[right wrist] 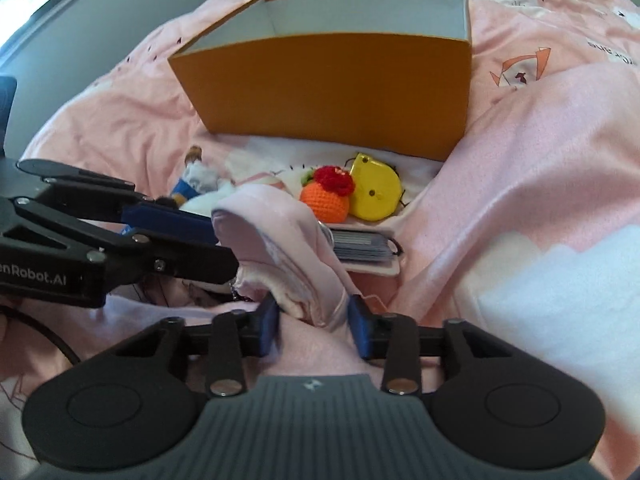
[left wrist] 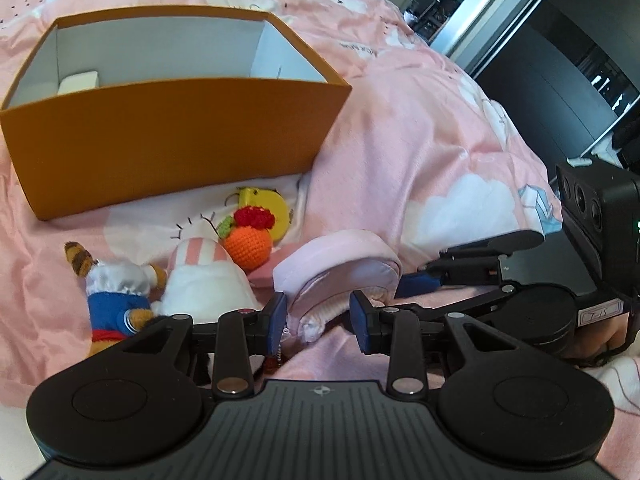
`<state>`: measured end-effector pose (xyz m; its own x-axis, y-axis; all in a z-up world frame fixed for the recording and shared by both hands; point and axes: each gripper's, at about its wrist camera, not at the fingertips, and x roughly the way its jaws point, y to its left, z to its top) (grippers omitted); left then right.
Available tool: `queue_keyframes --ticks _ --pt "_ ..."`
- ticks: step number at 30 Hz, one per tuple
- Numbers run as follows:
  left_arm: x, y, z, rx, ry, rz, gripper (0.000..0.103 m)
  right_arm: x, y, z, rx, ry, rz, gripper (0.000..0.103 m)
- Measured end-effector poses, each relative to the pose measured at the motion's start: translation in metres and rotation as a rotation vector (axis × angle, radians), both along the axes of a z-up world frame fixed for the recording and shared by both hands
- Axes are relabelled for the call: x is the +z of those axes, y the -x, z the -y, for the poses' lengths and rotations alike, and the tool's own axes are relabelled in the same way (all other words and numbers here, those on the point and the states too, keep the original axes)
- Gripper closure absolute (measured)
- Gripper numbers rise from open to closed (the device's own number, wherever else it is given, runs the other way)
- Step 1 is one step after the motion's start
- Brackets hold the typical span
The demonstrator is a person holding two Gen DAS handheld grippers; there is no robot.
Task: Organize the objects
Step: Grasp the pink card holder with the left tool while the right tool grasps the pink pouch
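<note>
You've barely begun: both your left gripper [left wrist: 318,318] and right gripper [right wrist: 314,322] stand open around the pink pouch [left wrist: 340,264], toys outside the orange box [left wrist: 172,140]

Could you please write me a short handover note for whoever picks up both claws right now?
Left claw: jaws around one end of the pink pouch, gap visible, grip not confirmed.
Right claw: jaws around the pouch's other end, contact equally unclear.
Orange box: open on the bedspread, holding only a small white item that I can see.
In front of the box, still outside: crochet orange, yellow tape measure, raccoon doll, white-and-pink plush, card holder.
Done: possibly the white item.
Left: the pouch, then the other loose items, into the box.
</note>
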<state>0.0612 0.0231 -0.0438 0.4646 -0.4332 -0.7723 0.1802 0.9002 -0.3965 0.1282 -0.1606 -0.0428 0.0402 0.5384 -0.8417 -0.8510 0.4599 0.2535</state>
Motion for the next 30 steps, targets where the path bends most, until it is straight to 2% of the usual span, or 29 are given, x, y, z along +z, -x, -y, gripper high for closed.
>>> queue_keyframes --ticks 2,4,6,10,13,15,18,22,25,30 --pt "0.003 0.000 -0.002 0.010 -0.001 0.014 0.064 0.001 -0.003 0.001 -0.019 -0.017 0.000 0.071" --pt "0.006 0.000 -0.003 0.019 -0.017 0.028 0.064 0.005 -0.008 0.000 -0.053 -0.032 0.023 0.080" --pt "0.009 0.000 -0.005 0.024 -0.032 0.045 0.064 0.012 -0.016 0.000 -0.112 -0.053 0.063 0.082" --pt "0.012 -0.006 -0.005 0.020 -0.061 0.056 0.064 0.023 -0.037 0.005 -0.227 -0.098 0.083 0.084" --pt "0.012 -0.013 0.003 -0.004 -0.114 0.065 0.063 0.033 -0.048 0.015 -0.307 -0.123 0.119 0.084" --pt "0.011 -0.021 0.009 -0.031 -0.153 0.074 0.059 0.038 -0.055 0.024 -0.345 -0.128 0.124 0.085" --pt "0.007 -0.033 0.018 -0.085 -0.206 0.095 0.055 0.039 -0.063 0.036 -0.389 -0.121 0.092 0.084" --pt "-0.004 -0.054 0.022 -0.124 -0.228 0.112 0.049 0.030 -0.076 0.046 -0.451 -0.112 0.038 0.084" --pt "-0.013 -0.069 0.027 -0.136 -0.245 0.127 0.047 0.018 -0.088 0.048 -0.498 -0.116 -0.004 0.084" --pt "-0.026 -0.090 0.042 -0.193 -0.292 0.136 0.047 0.006 -0.100 0.042 -0.530 -0.118 -0.010 0.084"
